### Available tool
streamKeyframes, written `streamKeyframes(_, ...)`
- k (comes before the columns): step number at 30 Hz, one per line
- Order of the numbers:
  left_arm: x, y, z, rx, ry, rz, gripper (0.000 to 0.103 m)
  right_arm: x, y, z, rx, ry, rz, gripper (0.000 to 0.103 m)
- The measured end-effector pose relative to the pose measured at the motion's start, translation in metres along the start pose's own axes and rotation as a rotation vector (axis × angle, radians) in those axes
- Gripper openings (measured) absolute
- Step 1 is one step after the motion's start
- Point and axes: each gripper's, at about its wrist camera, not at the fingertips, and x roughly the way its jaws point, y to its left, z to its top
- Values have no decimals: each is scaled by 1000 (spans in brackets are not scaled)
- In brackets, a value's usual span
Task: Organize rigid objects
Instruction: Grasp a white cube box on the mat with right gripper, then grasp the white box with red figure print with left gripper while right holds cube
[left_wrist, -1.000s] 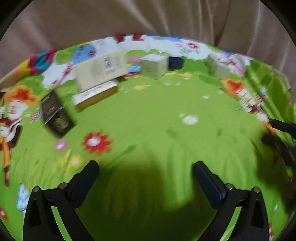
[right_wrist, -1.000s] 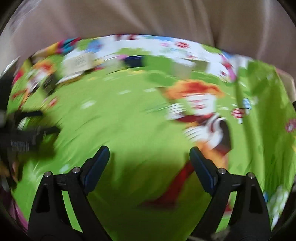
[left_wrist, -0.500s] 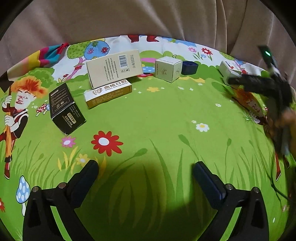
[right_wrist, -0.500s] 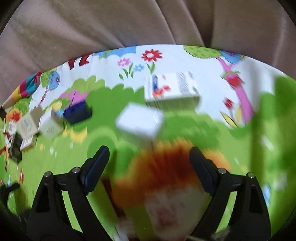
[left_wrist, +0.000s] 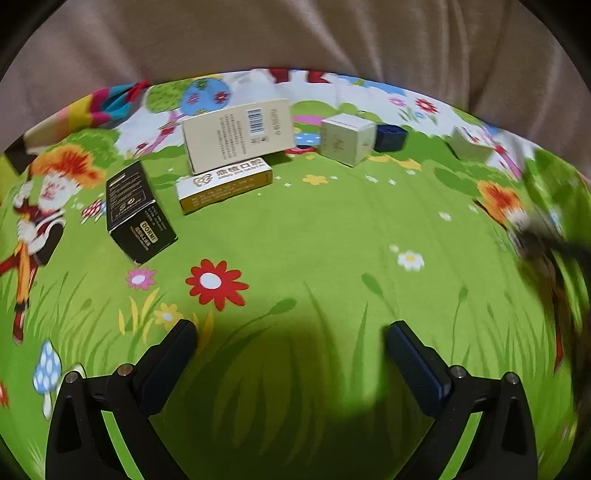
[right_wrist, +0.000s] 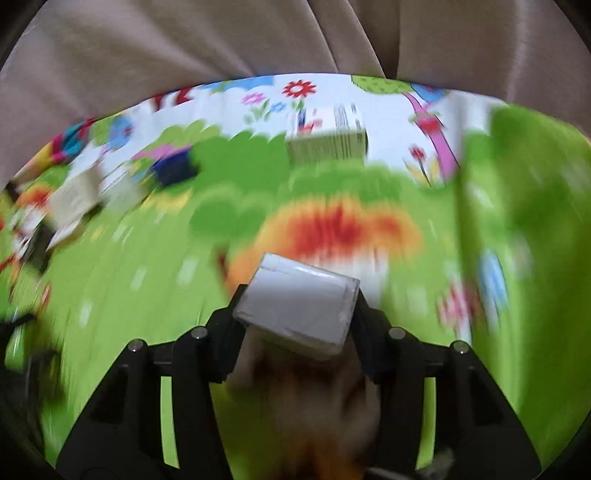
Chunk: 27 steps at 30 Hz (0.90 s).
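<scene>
My right gripper (right_wrist: 299, 317) is shut on a small white box (right_wrist: 297, 306) and holds it above the green cartoon mat (right_wrist: 147, 266); that view is blurred. A white printed box (right_wrist: 327, 138) lies far ahead of it. My left gripper (left_wrist: 291, 350) is open and empty over the mat. Ahead of it lie a black box (left_wrist: 135, 212), a gold-and-white flat box (left_wrist: 225, 184), a large cream box (left_wrist: 238, 134), a cream cube box (left_wrist: 345, 138), a dark blue box (left_wrist: 389, 137) and a white box (left_wrist: 471, 146).
Beige fabric (left_wrist: 295, 44) rises behind the mat's far edge. The right gripper shows as a dark blur (left_wrist: 565, 247) at the right edge of the left wrist view. Bare green mat (left_wrist: 314, 240) lies between my left gripper and the boxes.
My right gripper has closed on the small white box and lifted it off the mat, and is moving. My left gripper has stayed open and nearly still.
</scene>
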Motion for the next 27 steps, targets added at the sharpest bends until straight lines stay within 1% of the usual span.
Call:
streamKeyframes(1, 5, -11, 7, 3, 3, -2, 103, -9, 3, -14, -18, -2, -8, 56)
streamKeyframes(2, 14, -27, 18, 37, 6, -26, 103, -18, 4, -24, -23, -4, -11, 50)
streamKeyframes(3, 21, -41, 28, 67, 9, -46, 103, -26, 6, -33, -22, -5, -15, 50)
streamKeyframes(4, 33, -66, 45, 123, 20, -84, 103, -31, 6, -39, -19, -6, -13, 50)
streamKeyframes(6, 52, -101, 68, 209, 32, -141, 103, -31, 6, -39, -20, -3, -17, 50)
streamKeyframes(7, 66, -128, 87, 281, 27, -187, 103, -31, 6, -38, -23, -2, -22, 50)
streamKeyframes(9, 85, -159, 113, 364, 16, -220, 103, -28, 8, -36, -34, 1, -36, 50)
streamKeyframes(10, 97, -182, 133, 431, 15, -231, 103, -29, 9, -36, -35, 1, -37, 50)
streamKeyframes(12, 110, -210, 156, 539, -11, -209, 103, -31, 8, -37, -33, 1, -35, 50)
streamKeyframes(13, 118, -230, 170, 623, -44, -171, 103, -32, 7, -37, -30, 1, -33, 50)
streamKeyframes(14, 122, -241, 176, 668, -63, -156, 103, -32, 7, -37, -30, 1, -32, 50)
streamKeyframes(15, 127, -257, 184, 749, -89, -145, 103, -31, 7, -37, -32, 1, -34, 50)
streamKeyframes(16, 129, -268, 187, 810, -113, -153, 103, -32, 8, -37, -34, 1, -36, 50)
streamKeyframes(18, 129, -279, 186, 870, -142, -158, 102, -31, 8, -36, -33, 2, -36, 50)
streamKeyframes(19, 127, -279, 184, 865, -142, -177, 87, -32, 8, -36, -32, 1, -35, 50)
streamKeyframes(20, 125, -275, 182, 830, -110, -229, 72, -32, 8, -36, -31, 1, -34, 50)
streamKeyframes(21, 122, -268, 179, 769, -68, -282, 49, -33, 7, -36, -30, 1, -32, 50)
streamKeyframes(22, 118, -259, 174, 725, -60, -287, 41, -33, 7, -35, -27, 1, -29, 50)
streamKeyframes(24, 102, -231, 154, 647, -44, -322, 41, -34, 7, -36, -24, 0, -26, 50)
streamKeyframes(25, 91, -210, 140, 590, -19, -348, 41, -34, 6, -36, -22, -1, -24, 50)
streamKeyframes(26, 77, -185, 122, 534, 2, -360, 41, -35, 5, -36, -20, -2, -21, 50)
streamKeyframes(27, 62, -162, 104, 498, 13, -346, 41, -35, 5, -36, -16, -2, -17, 50)
